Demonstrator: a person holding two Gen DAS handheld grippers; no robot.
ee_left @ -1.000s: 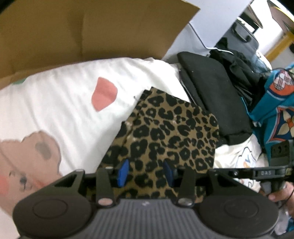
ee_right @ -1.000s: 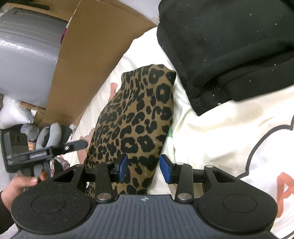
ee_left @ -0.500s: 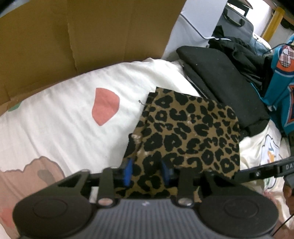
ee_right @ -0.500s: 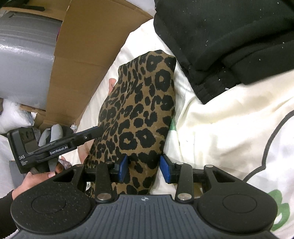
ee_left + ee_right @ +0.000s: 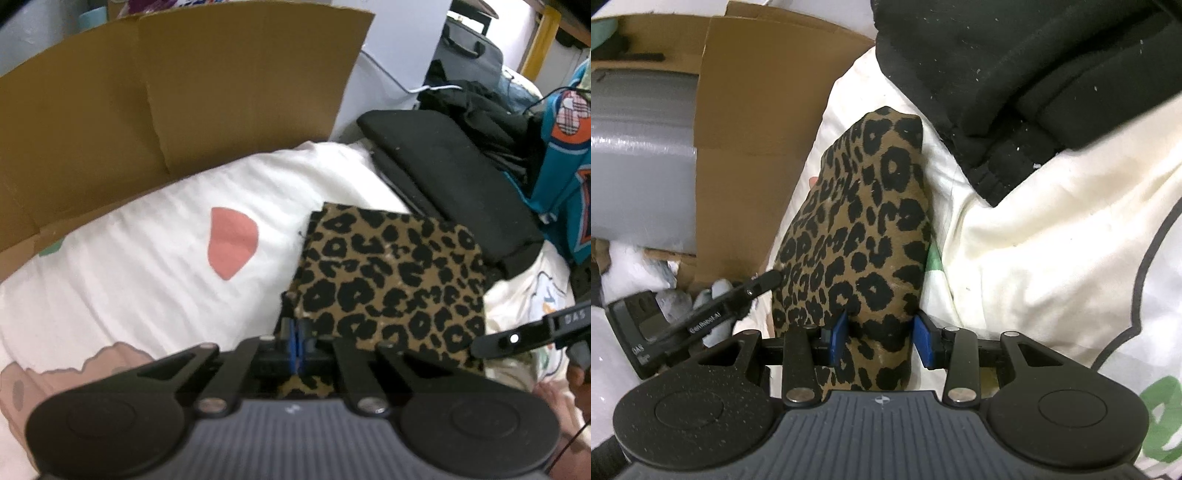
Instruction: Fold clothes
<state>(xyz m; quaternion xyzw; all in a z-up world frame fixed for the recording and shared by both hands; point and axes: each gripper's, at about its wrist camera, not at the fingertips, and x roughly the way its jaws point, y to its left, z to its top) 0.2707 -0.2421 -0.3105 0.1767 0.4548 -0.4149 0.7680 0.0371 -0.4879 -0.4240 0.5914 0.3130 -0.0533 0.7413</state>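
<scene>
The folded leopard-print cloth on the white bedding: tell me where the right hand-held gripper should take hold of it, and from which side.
Grip the near edge of the folded leopard-print cloth, coming in low from the camera side. The right hand-held gripper already has its open blue pads either side of that edge. The left hand-held gripper is shut on the near left corner, so a near-edge pinch probably lifts it evenly.

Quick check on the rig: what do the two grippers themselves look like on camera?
Both match: black ribbed body, round caps at either side, black linkage with silver pivot pins, blue finger pads. The left gripper and the right gripper each carry white "DAS" lettering; the left also reads "GenRobot.AI". No cables or sleeves are visible.
</scene>
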